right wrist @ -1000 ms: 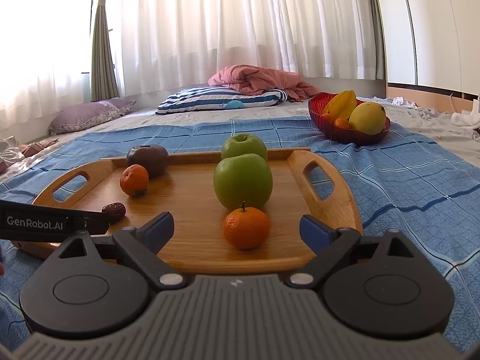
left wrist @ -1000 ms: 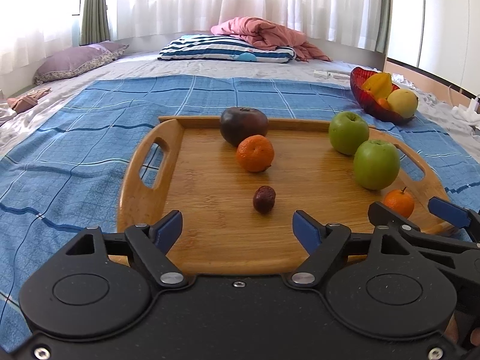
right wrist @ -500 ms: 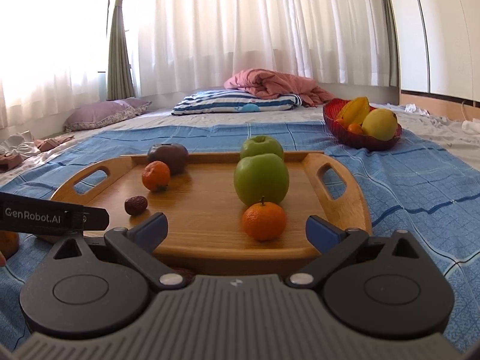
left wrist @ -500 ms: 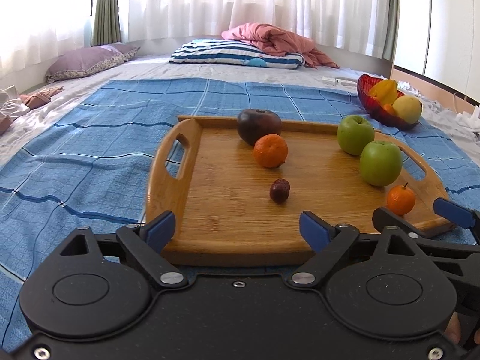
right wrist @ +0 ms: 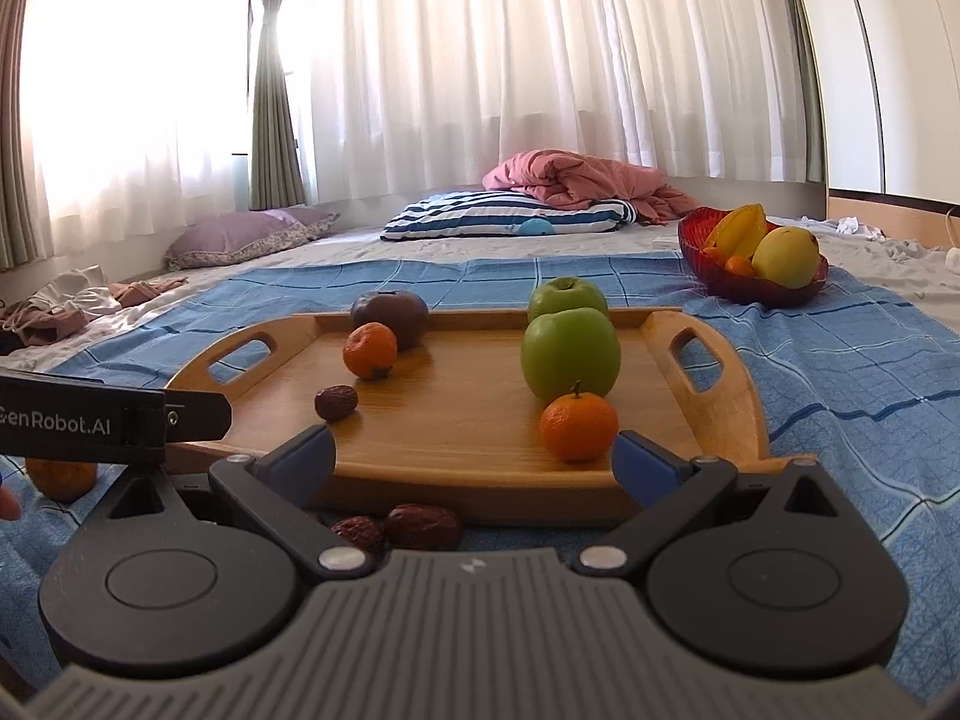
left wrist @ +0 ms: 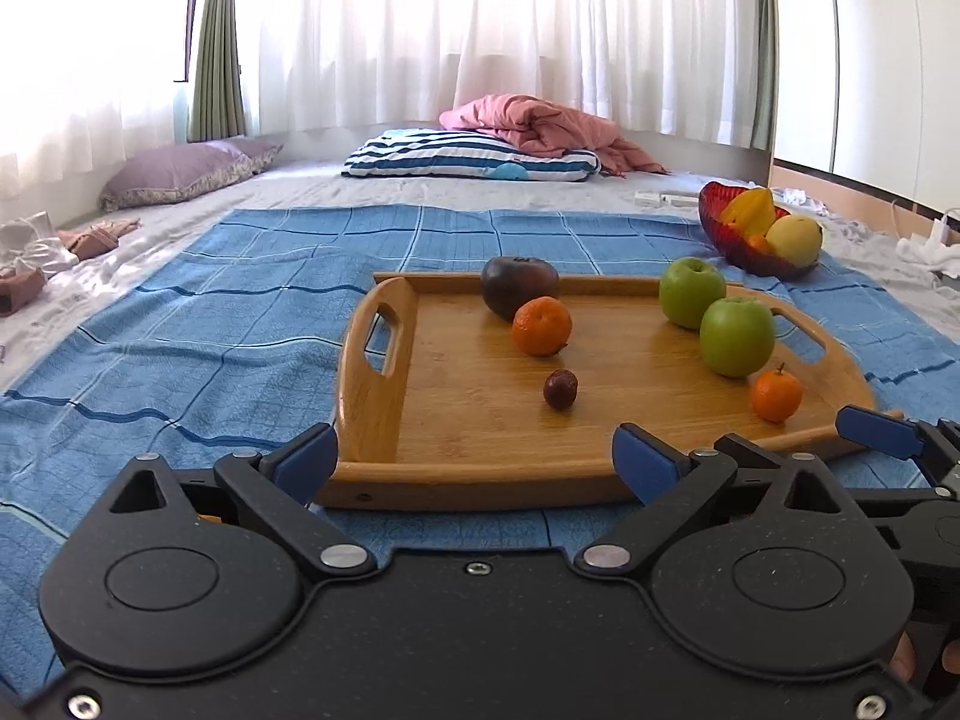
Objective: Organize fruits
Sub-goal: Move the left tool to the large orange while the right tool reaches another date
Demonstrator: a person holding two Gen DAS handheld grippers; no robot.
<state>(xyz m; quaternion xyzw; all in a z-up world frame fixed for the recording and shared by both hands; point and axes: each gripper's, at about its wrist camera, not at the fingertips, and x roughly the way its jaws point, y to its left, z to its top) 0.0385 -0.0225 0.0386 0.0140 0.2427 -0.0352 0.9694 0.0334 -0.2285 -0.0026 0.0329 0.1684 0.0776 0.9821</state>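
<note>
Blue bedspread, wooden tray of fruit — left claw opening, empty, right claw wide, empty

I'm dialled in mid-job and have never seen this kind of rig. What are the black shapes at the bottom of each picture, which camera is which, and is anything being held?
Each picture comes from a camera mounted on a hand-held gripper, looking forward along its two blue-tipped fingers. One view shows the left gripper, whose jaws are opening with nothing between them. The other shows the right gripper, open and empty.

Ahead, on a blue blanket, lies a wooden tray carrying two green apples, two tangerines, a dark round fruit and a small red date. More dates and another orange fruit lie off the tray. A red bowl of fruit sits further back.
</note>
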